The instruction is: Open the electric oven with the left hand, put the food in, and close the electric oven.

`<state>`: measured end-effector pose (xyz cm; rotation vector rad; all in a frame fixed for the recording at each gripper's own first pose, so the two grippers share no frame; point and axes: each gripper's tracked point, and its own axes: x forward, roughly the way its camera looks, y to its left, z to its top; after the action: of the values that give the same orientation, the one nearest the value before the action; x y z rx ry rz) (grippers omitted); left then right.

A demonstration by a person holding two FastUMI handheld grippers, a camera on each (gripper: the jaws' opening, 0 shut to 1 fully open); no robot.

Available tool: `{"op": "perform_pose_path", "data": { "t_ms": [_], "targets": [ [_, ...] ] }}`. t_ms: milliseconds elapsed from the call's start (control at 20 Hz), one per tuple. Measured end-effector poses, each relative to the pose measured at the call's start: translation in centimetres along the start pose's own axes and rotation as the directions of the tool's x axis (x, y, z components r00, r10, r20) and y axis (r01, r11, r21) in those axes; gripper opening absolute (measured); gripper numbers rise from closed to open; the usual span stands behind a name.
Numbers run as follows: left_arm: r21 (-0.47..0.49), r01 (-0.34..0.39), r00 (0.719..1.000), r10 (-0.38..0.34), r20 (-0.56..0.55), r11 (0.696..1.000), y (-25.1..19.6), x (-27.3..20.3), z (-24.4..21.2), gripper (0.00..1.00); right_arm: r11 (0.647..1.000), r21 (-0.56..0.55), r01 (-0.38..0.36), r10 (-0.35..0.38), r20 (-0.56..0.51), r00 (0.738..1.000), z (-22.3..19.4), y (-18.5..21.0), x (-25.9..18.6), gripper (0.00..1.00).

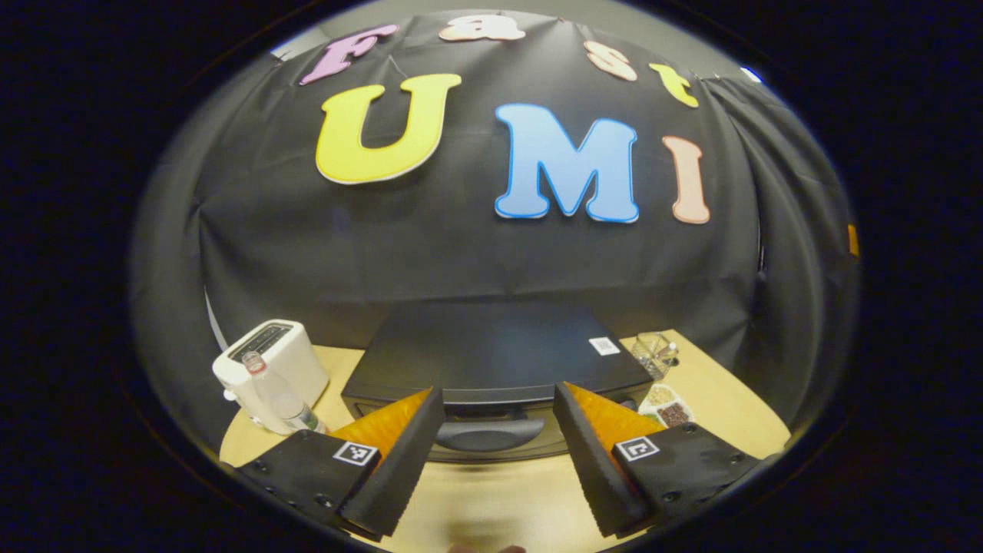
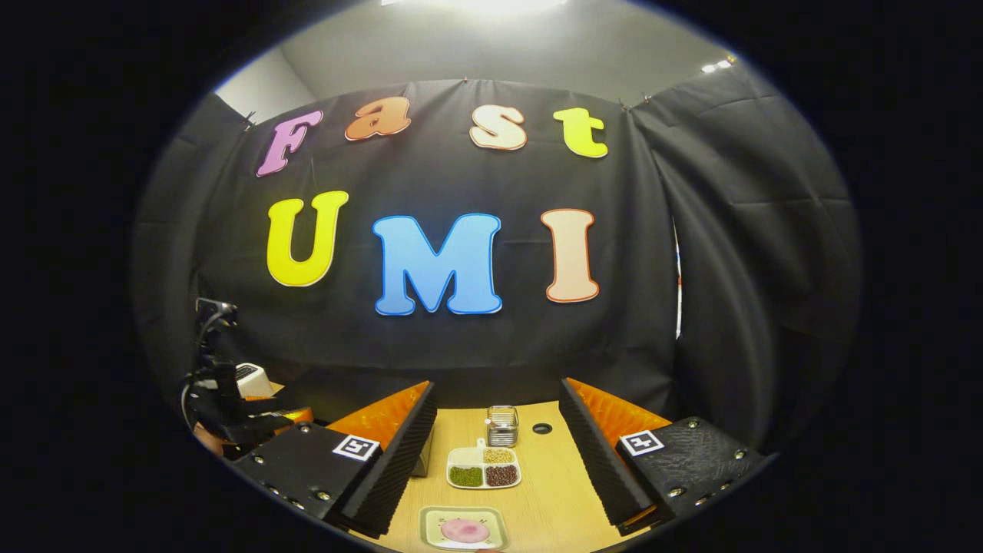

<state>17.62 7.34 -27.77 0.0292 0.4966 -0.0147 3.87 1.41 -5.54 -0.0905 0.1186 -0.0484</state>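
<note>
The black, box-shaped electric oven [image 1: 499, 361] sits toward the back of the pale wooden desk [image 1: 499, 499], its door closed and its dark curved door handle [image 1: 489, 435] facing the left gripper [image 1: 498, 453], whose fingers are spread wide apart and empty, framing the handle from a little way off. Judging by its build, the door is stiff and hinged along its lower edge, so it should swing down once the handle is taken at its middle and drawn out and downward; the oven looks heavy enough to stay put, though a hard tug might slide it on the smooth desk. In the right gripper view, the right gripper [image 2: 498, 461] is likewise released, holding nothing, above a small square pale-green plate [image 2: 434, 530] carrying a round pink piece of food [image 2: 465, 530]. The food looks soft and light, so it is probably safer to take the rigid plate by its rim and keep it level. Beyond it lie a white divided dish of beans [image 2: 484, 468] and a small glass jar [image 2: 502, 426]. A white toaster [image 1: 269, 361] and a clear plastic bottle [image 1: 276, 392] stand left of the oven.
</note>
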Motion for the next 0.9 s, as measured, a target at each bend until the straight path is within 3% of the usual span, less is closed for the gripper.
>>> {"op": "perform_pose_path", "data": {
  "t_ms": [200,400,450,550,650,700,900],
  "targets": [
    [0.018,-0.023,0.999,0.024,-0.029,1.0,0.6,2.9,-1.9,1.0,0.999,-0.005,0.037,-0.037,-0.015,0.999,-0.5,-1.2,-0.2,0.98],
    [0.025,-0.032,0.998,0.034,-0.055,0.999,0.7,4.5,-3.1,0.92,0.998,-0.001,0.056,-0.056,-0.024,0.998,-0.6,-1.6,-0.1,0.98],
    [0.027,-0.03,0.998,0.032,-0.059,0.999,0.7,4.9,-3.3,1.0,0.998,-0.001,0.057,-0.057,-0.024,0.998,-0.7,-1.6,0.0,0.98],
    [0.022,-0.039,0.998,0.04,-0.056,0.999,0.7,4.7,-3.3,0.97,0.999,-0.003,0.053,-0.053,-0.026,0.998,-0.8,-1.4,0.0,0.98],
    [0.016,-0.038,0.998,0.038,-0.053,0.999,0.8,4.3,-3.5,1.0,0.999,-0.001,0.047,-0.047,-0.027,0.999,-0.9,-1.0,0.0,0.98],
    [0.014,-0.035,0.998,0.036,-0.052,0.999,0.7,3.9,-3.7,0.92,0.999,0.0,0.042,-0.042,-0.027,0.999,-0.8,-0.7,0.0,0.98],
    [0.017,-0.032,0.998,0.033,-0.053,0.999,0.5,2.2,-4.9,0.96,1.0,-0.005,0.017,-0.017,-0.016,1.0,-0.5,0.1,-0.2,0.98]
  ]
}}
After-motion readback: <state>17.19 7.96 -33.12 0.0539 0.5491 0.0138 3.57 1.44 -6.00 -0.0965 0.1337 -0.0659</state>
